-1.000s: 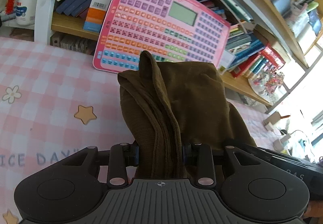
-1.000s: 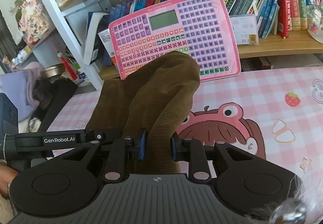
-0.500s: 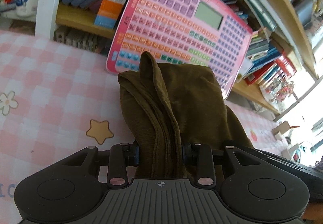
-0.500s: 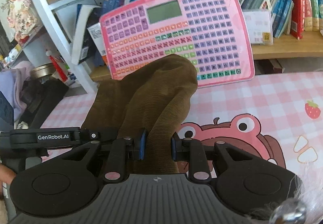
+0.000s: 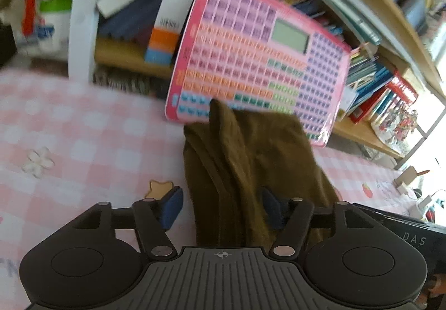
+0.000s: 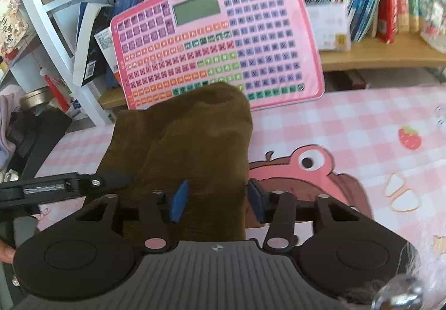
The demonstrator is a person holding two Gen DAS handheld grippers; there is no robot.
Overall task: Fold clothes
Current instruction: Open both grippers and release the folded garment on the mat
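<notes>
Olive-brown knit cloth, a bunched garment (image 5: 251, 165), lies between both pairs of blue pads: the left gripper (image 5: 221, 205) has its jaws opening, the left pad clear of the fabric and the right pad half hidden behind a fold, while the right gripper (image 6: 217, 199) is likewise opening with the cloth loose between its pads. Ahead of the jaws the garment humps up over a pink checked tablecloth (image 6: 348, 125). Beyond it a pink keypad learning board (image 6: 217, 39) leans against a bookshelf (image 6: 384, 54).
</notes>
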